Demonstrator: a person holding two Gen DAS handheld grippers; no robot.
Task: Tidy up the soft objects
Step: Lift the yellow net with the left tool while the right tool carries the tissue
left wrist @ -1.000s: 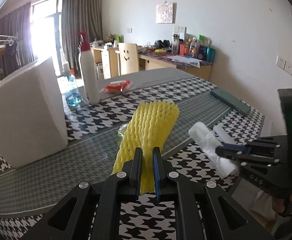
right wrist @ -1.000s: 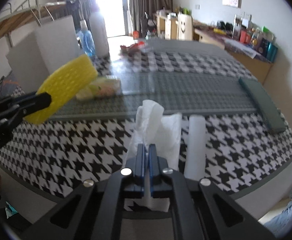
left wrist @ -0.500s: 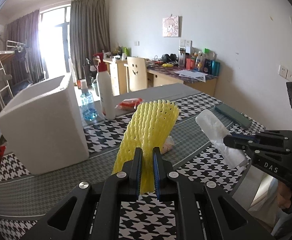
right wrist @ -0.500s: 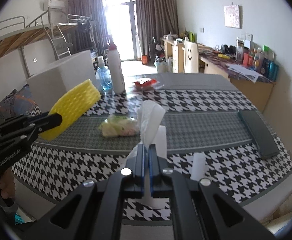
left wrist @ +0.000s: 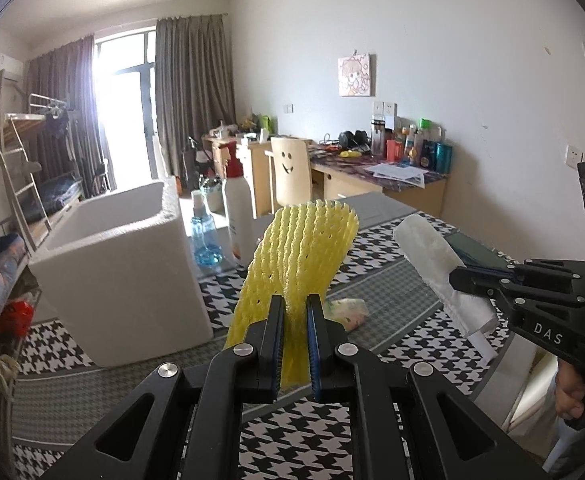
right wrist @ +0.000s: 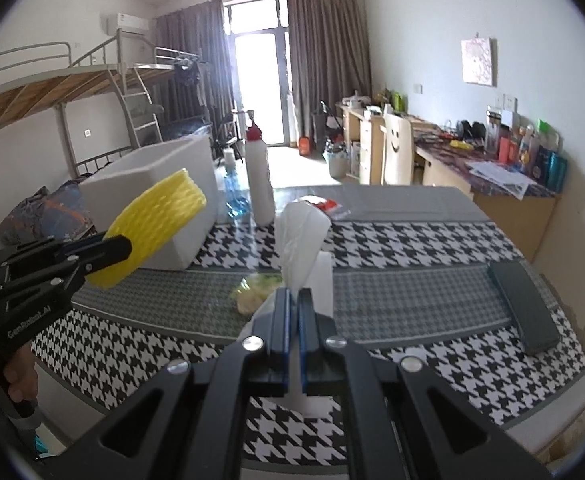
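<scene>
The left tongs [left wrist: 295,312] are pinching the lower end of a yellow foam net sleeve [left wrist: 300,256], which stands up and away from them, clear above the worktop [left wrist: 376,292]. The right tongs [right wrist: 294,308] are pressed together on a white plastic bag [right wrist: 300,232]; the bag rises past their tips, and a white foam roll [right wrist: 324,280] shows just behind it, though whether the roll is gripped too I cannot tell. Both held things hang in the air side by side, apart from each other.

To the left, an open white foam box [left wrist: 120,264] sits on the worktop, its near corner close to the yellow sleeve in the right wrist view. Behind the box stand a white spray bottle [left wrist: 238,216] and a blue-tinted bottle [left wrist: 204,236]. A crumpled greenish packet [left wrist: 346,308] lies on the grey band in the middle of the worktop, below and between the two tongs. A dark flat case [right wrist: 526,312] lies near the right edge. The houndstooth strip nearest the person shows bare cloth along the front edge.
</scene>
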